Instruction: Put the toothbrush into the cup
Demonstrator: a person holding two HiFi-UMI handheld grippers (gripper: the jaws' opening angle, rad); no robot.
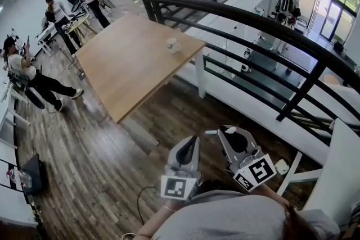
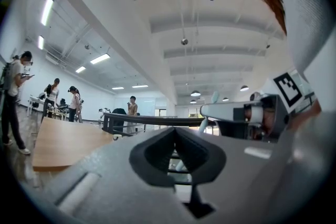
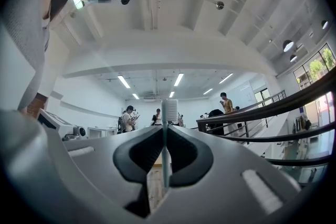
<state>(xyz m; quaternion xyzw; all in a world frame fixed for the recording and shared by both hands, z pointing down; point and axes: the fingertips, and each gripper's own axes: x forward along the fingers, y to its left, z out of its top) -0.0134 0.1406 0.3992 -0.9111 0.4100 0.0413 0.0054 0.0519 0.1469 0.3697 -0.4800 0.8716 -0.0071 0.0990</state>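
The left gripper (image 1: 194,139) hangs well short of the wooden table (image 1: 129,70), its jaws together on nothing. Beside it the right gripper (image 1: 226,132) is clamped on the toothbrush (image 3: 166,136), bristle head upright, so the carrying step appears to be in hand. Next it must reach out over the table. The cup (image 1: 172,45) stands by the table's railing-side edge; its contents are too small to tell.
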